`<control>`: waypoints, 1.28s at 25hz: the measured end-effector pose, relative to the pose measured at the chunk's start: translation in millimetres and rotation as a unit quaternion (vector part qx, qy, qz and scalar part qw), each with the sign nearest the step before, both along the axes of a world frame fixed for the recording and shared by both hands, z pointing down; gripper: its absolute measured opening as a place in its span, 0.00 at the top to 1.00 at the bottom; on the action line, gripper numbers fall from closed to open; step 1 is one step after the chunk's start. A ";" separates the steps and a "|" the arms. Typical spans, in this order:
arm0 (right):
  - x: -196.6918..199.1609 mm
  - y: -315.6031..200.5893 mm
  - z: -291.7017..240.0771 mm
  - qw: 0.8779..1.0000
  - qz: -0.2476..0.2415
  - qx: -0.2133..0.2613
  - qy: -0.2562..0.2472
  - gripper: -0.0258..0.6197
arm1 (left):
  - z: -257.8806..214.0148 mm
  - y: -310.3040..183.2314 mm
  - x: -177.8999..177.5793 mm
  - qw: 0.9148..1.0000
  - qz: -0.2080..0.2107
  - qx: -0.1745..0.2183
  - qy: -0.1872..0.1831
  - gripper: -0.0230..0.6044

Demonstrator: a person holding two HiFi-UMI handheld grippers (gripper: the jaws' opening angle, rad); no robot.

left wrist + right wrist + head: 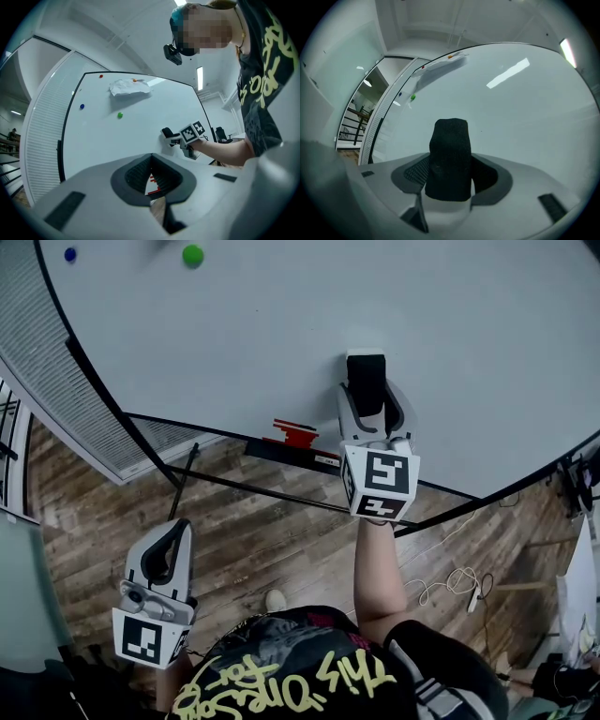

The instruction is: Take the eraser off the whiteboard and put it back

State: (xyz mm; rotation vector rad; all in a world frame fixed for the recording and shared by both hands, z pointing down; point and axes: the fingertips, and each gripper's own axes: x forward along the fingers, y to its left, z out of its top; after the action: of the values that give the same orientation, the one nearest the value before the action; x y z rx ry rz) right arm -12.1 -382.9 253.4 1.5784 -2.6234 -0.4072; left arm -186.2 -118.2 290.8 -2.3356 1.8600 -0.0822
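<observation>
Looking down from the head view, the right gripper (371,397) was clamped on the eraser (366,374). The eraser sat at the whiteboard (281,324), its long axis running along the jaws and away from the person. The left gripper (176,532) hung low and well apart (of no use to this step, I judged).

From the left gripper view, its jaws were together with nothing between them, and the eraser was far ahead to the right.

From the right gripper view, the eraser stood straight out between the jaws with the board close behind. Contact could not be told there, so the next move probably turned on travelling squarely to the board.
</observation>
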 end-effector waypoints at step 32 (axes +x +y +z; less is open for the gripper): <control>-1.8 -16.8 4.0 0.996 0.085 0.012 0.001 0.57 | -3.8 10.9 -12.9 0.999 -0.029 0.013 -0.021 0.95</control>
State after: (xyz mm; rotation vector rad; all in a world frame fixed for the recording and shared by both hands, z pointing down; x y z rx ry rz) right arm -13.9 -399.7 257.4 1.7890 -2.4667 -0.4305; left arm -199.2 -107.3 286.9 -2.2456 1.8958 -0.1122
